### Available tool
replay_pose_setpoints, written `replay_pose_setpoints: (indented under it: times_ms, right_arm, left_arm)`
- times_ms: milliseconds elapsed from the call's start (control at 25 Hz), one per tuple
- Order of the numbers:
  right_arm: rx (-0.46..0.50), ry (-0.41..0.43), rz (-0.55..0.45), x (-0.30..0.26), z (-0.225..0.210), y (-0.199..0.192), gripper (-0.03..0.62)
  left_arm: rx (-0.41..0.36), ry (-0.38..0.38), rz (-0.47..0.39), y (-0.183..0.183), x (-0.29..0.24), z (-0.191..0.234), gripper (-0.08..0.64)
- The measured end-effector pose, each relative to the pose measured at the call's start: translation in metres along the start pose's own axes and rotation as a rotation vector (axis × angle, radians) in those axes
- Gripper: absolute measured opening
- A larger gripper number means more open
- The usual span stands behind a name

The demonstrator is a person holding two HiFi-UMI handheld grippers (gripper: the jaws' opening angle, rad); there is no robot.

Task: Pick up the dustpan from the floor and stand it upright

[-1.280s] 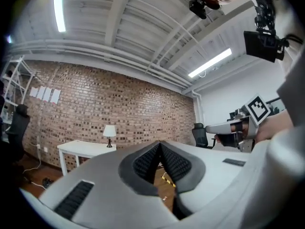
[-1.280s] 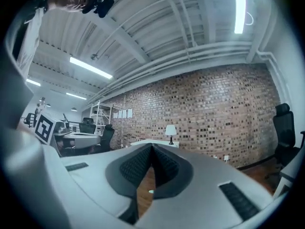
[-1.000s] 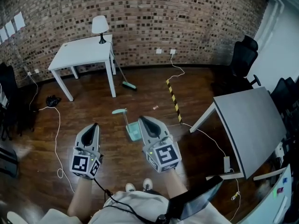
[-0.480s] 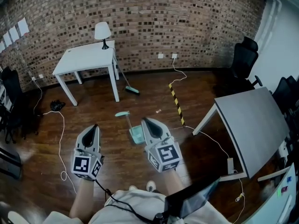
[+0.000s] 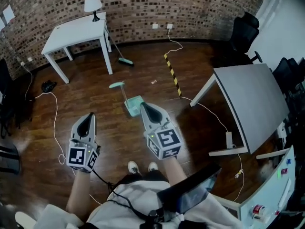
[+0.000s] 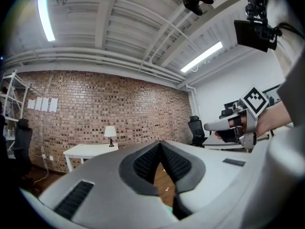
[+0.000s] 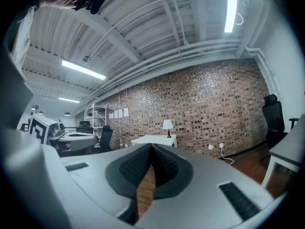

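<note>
A teal dustpan (image 5: 134,106) lies flat on the dark wooden floor, its long handle (image 5: 121,90) pointing away toward the brick wall. My right gripper (image 5: 143,106) is held level above the floor, and in the head view its tip overlaps the pan's near edge. It is shut and holds nothing. My left gripper (image 5: 90,117) is level further left, also shut and bare. In the left gripper view the jaws (image 6: 160,145) meet, and the right gripper (image 6: 224,125) shows beside them. The right gripper view shows its jaws (image 7: 152,148) pressed together. Neither gripper view shows the dustpan.
A white table (image 5: 71,31) with a lamp (image 5: 92,4) stands by the brick wall, a teal broom (image 5: 125,61) leaning at its leg. A yellow-black strip (image 5: 171,73) crosses the floor. A grey table (image 5: 255,104) is at the right, a white cable (image 5: 55,123) at the left.
The person has stepped forward, so the dustpan sits closer under the right gripper's tip. Both grippers have sunk a little and stay shut.
</note>
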State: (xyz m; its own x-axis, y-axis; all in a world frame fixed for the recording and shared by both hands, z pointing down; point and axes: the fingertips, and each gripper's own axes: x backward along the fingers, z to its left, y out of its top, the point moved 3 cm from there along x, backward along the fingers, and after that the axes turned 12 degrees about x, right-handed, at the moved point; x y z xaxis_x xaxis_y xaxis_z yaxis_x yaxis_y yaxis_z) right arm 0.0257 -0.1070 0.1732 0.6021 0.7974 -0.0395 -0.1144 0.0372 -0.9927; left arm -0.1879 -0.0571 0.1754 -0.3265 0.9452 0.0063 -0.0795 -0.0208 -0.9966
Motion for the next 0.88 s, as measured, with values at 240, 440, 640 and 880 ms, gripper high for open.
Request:
replay_pose_setpoints:
  times_ms: [240, 440, 640, 880]
  right_arm:
    - [-0.025, 0.049, 0.095, 0.04, 0.021, -0.038, -0.012]
    - [-0.029, 0.065, 0.116, 0.096, 0.027, -0.054, -0.012]
    - [0.005, 0.068, 0.077, 0.192, 0.027, -0.051, -0.012]
    - [-0.021, 0.078, 0.056, 0.334, 0.023, -0.057, -0.012]
  left_arm:
    - [-0.025, -0.021, 0.053, -0.028, 0.033, -0.031, 0.0]
    - [-0.022, -0.004, 0.067, -0.036, 0.063, -0.068, 0.0]
    - [-0.013, -0.004, 0.058, -0.052, 0.114, -0.159, 0.0]
    - [0.025, 0.021, 0.08, -0.084, 0.197, -0.283, 0.0]
